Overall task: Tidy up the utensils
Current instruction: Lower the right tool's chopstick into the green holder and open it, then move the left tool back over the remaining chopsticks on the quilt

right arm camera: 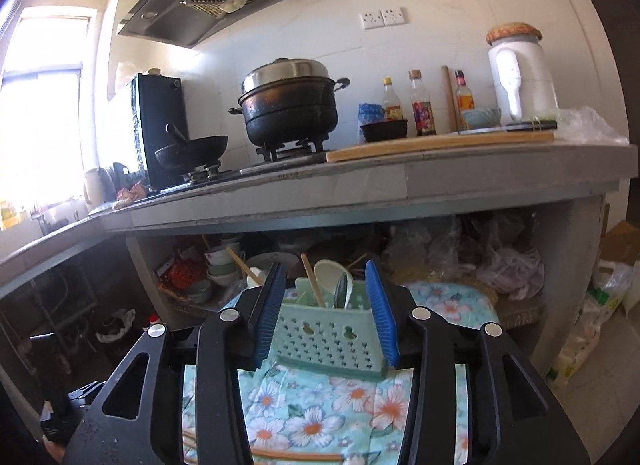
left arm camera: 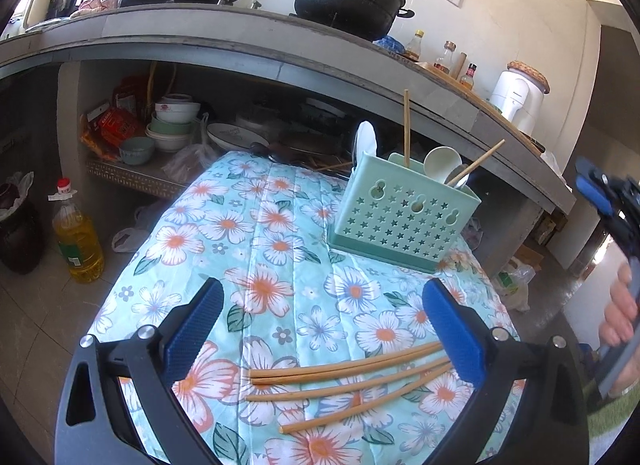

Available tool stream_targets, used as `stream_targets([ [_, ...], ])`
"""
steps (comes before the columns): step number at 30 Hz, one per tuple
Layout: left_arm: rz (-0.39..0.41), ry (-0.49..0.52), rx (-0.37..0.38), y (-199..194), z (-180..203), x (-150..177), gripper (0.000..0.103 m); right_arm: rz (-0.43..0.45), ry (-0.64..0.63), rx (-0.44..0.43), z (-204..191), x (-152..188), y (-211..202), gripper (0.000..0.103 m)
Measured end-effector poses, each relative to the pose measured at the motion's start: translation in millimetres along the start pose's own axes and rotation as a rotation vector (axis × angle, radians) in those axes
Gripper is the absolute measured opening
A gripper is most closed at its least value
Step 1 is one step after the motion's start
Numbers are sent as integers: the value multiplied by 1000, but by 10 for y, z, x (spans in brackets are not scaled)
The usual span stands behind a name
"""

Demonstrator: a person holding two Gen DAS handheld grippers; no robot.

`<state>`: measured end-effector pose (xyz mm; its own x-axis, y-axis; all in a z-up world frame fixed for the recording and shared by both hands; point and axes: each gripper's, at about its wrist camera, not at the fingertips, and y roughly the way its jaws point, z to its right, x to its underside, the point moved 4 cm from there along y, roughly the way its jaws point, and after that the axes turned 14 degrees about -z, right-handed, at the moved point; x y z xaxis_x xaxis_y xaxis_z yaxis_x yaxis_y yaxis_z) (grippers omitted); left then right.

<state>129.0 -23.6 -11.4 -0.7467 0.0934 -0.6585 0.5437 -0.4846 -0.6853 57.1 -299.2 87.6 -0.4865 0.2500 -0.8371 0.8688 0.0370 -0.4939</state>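
Left claw (left arm camera: 322, 319): jaws spread wide, empty, held low over the floral turquoise cloth (left arm camera: 256, 225) covering the worktop.
Loose wooden chopsticks (left arm camera: 348, 381): four counted, lying flat on the cloth directly between and just beyond the left claw's blue pads (left arm camera: 192, 329); the right-hand ends run under or against the right pad.
Long axis: crosswise to the left claw's line of reach, fanned slightly, the ends nearer the right pad bunched, the opposite ends spread apart.
Nearer claw: the left, by a clear margin; in my judgement the pickup falls to it and will want a turn of the wrist to close across the sticks.
Right claw (right arm camera: 328, 305): jaws apart, nothing between them, raised well above the cloth and pointing toward the holder.
Mint-green perforated plastic utensil holder (left arm camera: 394, 217): one, upright on the cloth, beyond the chopsticks and well apart from them.
Holder contents: two wooden chopsticks, one upright and one leaning; two white spoons; one metal spoon, probably, since it is largely hidden behind a white spoon.
Task standing: judged part done, four sticks outstanding.
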Motion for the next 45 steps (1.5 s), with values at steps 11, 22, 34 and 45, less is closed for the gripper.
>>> stream_targets([
  [11,-137,97,-26,260,181,204,97,-471,280,17,425,1307,530,51],
  [22,-215,606,-142,452,937,662,59,-515,409,-59,675,1593,570,51],
  [34,-343,919,-337,973,1228,1111,21,-527,455,-104,727,1625,569,51],
  [45,-372,903,-344,920,1211,1128,13,-525,453,-118,699,1614,550,51],
])
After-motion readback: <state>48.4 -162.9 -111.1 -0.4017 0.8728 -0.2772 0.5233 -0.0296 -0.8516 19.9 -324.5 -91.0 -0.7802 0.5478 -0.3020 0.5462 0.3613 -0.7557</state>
